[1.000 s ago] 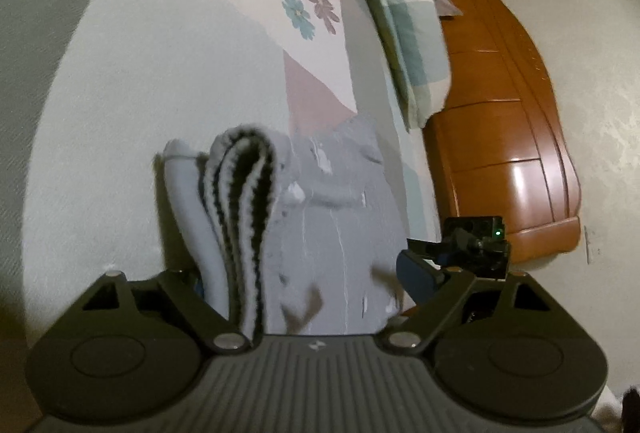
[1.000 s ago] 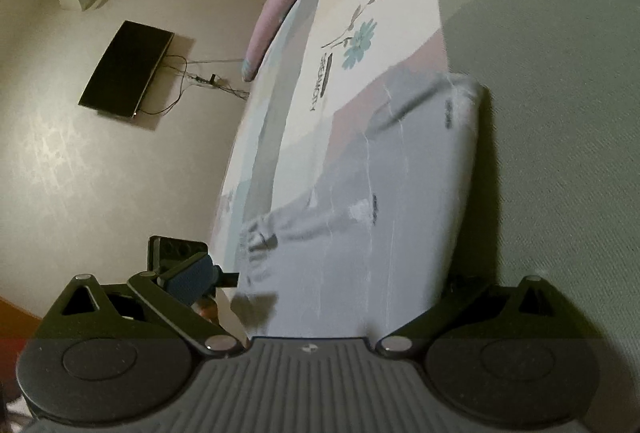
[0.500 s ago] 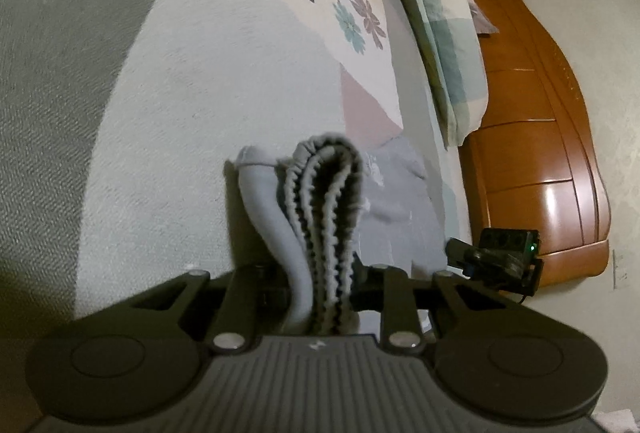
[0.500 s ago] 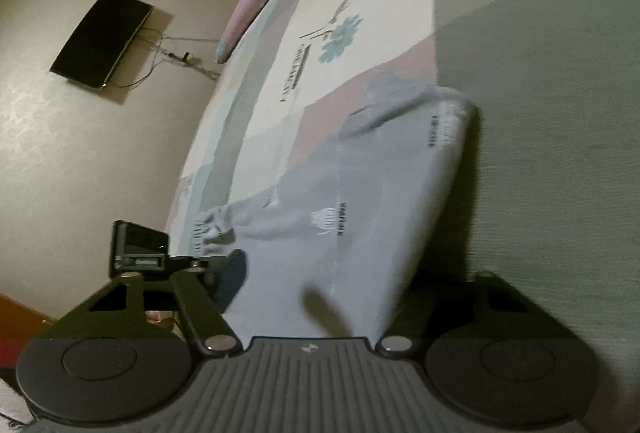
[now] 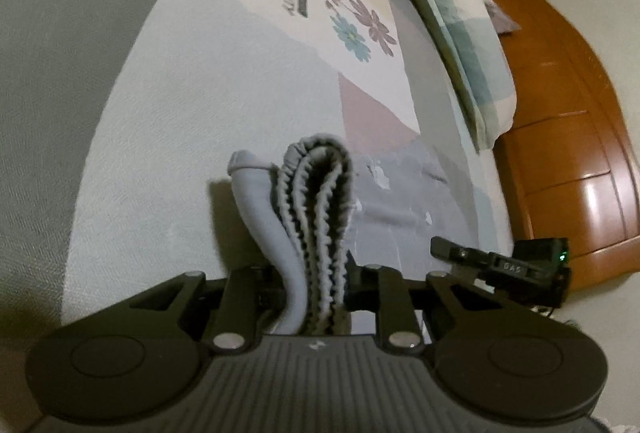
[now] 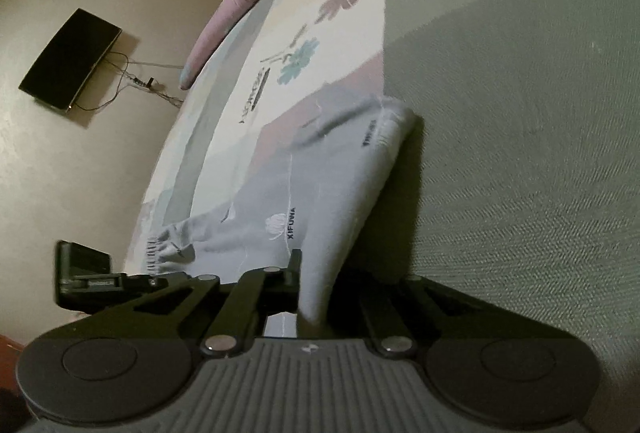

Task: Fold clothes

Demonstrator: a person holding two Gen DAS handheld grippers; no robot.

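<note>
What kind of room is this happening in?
Most likely a bedroom: a flowered bedsheet covers a bed, a checked pillow leans against a wooden headboard, and a television hangs on the wall.

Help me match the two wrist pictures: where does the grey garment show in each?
Left wrist: grey garment at lower centre, its striped waistband pinched in the left gripper.
Right wrist: grey garment in the centre, one edge pinched in the right gripper.
Shared landmark: the teal flower print on the bedsheet behind the garment.
</note>
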